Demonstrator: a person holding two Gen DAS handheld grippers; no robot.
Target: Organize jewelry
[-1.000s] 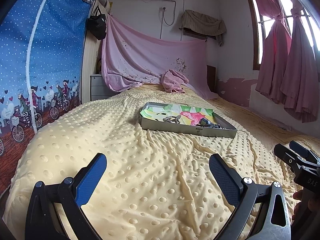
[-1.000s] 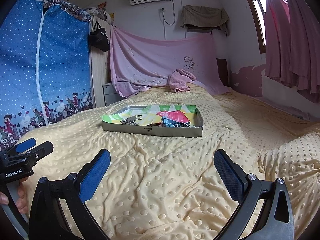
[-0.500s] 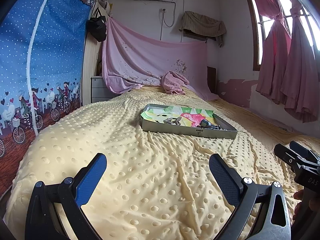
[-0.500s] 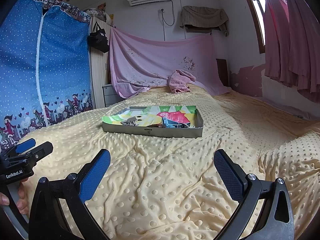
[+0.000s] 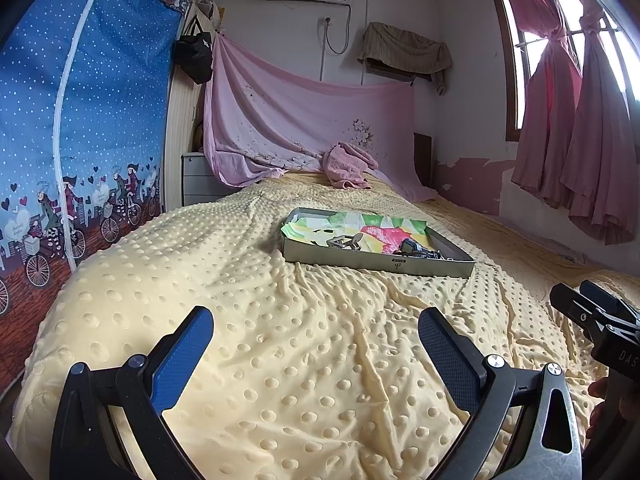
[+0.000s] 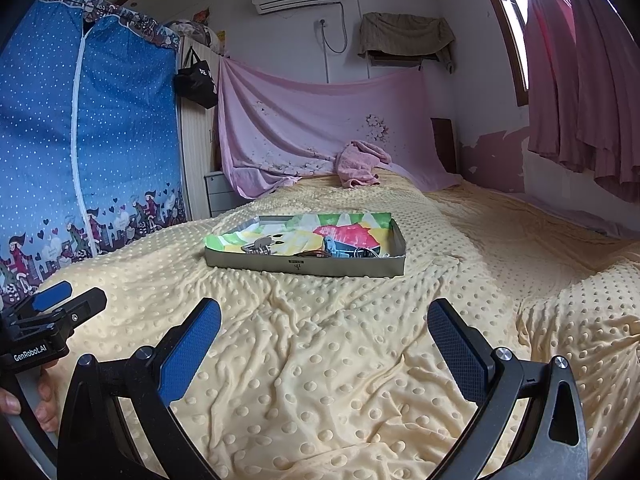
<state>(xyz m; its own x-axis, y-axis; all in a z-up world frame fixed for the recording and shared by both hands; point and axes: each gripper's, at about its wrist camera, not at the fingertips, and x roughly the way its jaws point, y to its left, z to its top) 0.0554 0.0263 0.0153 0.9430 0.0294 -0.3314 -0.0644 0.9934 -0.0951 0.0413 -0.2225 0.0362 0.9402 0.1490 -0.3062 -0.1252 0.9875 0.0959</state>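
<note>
Over the last second very little has shifted: both views have crept a touch closer to the grey tray (image 6: pixel 304 267), which sits a little larger and lower in sight than before, and nothing in it has changed place. The tray rests on the bumpy yellow blanket (image 6: pixel 320 360) of the bed, well ahead of both tools. Inside it, on a bright patterned paper lining (image 6: pixel 348 234), the jewelry lies in two spots: a silvery clip-like piece (image 6: pixel 260 246) toward the tray's left end, and a dark tangle of chains and small bits (image 6: pixel 352 252) toward its right end, against the near wall. The left tongs (image 5: pixel 316 344) hang released, blue pads spread wide with nothing between them, short of the tray's near wall; the right tongs (image 6: pixel 324 336) are likewise splayed and empty, just as far back. From here I cannot tell whether this is the approach before the pieces get sorted or the pull-back after they have been laid in: jewelry resting in the tray with both tools empty fits either. If sorting remains, the tangle near the right end would want a fine, low pinch on a single strand, as chains snag and drag their neighbours along.
</note>
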